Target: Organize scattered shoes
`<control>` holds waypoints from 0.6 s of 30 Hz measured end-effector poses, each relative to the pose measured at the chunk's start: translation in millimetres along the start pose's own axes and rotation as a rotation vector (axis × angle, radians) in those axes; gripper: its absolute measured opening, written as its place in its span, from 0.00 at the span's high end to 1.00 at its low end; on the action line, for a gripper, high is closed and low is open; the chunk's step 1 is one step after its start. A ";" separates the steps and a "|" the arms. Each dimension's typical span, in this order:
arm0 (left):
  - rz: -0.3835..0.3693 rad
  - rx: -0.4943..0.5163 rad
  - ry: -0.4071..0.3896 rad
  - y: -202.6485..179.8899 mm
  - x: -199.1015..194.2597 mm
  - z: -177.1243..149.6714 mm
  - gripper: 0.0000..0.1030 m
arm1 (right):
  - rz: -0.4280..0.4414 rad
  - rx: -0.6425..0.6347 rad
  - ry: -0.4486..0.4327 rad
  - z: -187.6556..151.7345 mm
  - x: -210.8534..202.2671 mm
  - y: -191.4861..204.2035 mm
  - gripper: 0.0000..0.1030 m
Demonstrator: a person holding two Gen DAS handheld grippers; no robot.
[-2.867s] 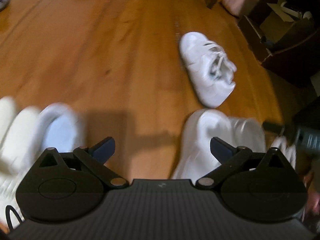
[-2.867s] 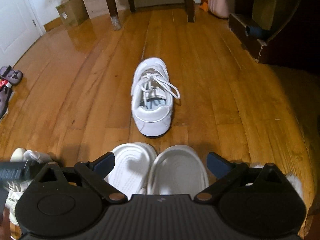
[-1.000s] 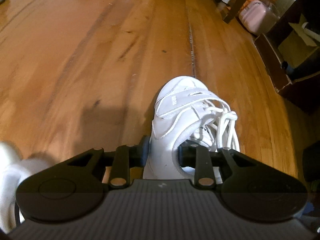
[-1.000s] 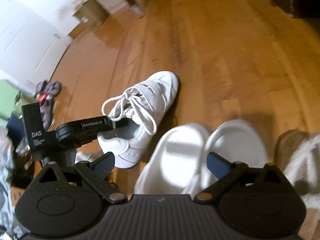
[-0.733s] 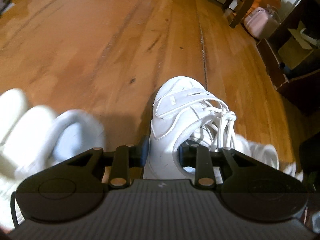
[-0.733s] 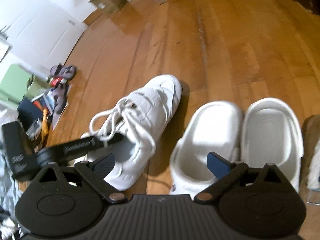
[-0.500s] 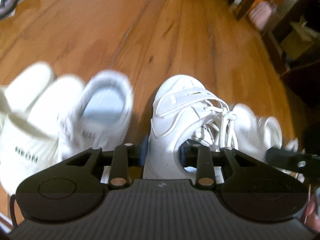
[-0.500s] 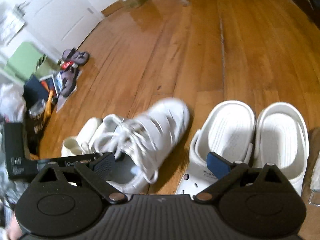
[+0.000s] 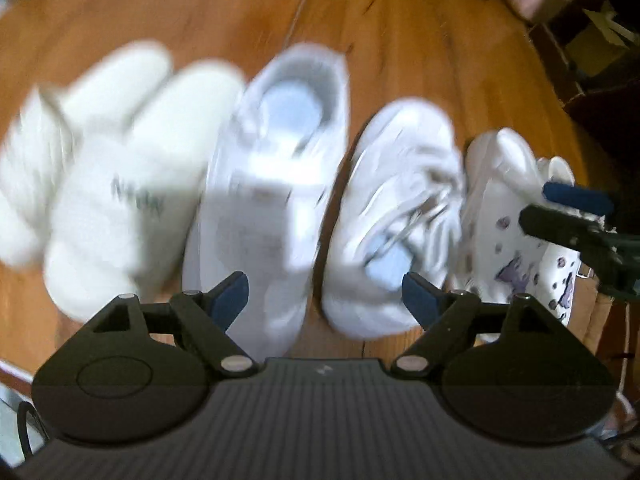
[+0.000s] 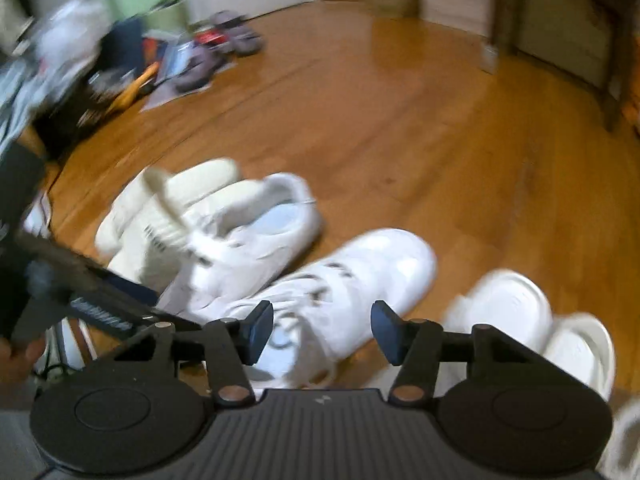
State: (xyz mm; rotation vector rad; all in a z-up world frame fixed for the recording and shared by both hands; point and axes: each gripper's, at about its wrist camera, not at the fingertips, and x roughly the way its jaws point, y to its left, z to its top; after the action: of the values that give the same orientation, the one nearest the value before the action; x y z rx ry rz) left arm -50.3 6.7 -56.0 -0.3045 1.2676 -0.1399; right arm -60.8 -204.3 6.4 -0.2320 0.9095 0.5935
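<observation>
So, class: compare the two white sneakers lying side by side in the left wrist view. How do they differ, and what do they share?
The left sneaker points its heel opening away from the camera; the right sneaker points its toe away. The left sneaker's laces cannot be made out through the blur; the right sneaker shows loose laces across its top. Both are white, upright on the wooden floor, and gripped by neither gripper.

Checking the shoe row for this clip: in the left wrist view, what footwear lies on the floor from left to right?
Cream slides → white sneaker, heel away → white laced sneaker, toe away → white clogs with charms.
</observation>
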 end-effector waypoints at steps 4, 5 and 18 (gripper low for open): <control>0.079 0.062 -0.014 -6.0 0.0 3.5 0.15 | -0.042 -0.131 -0.002 -0.4 14.6 15.1 0.48; 0.077 0.070 -0.019 -7.5 -0.5 4.4 0.10 | -0.060 -0.168 0.003 -0.3 18.1 17.6 0.48; 0.055 0.074 0.001 -3.1 1.9 -2.9 0.06 | -0.074 -0.383 0.102 4.3 66.3 14.6 0.41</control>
State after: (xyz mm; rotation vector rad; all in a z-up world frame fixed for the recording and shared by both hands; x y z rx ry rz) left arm -52.3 2.7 -57.6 -0.2055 1.2672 -0.1398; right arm -35.2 -165.1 -43.0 -0.6424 0.8763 0.6891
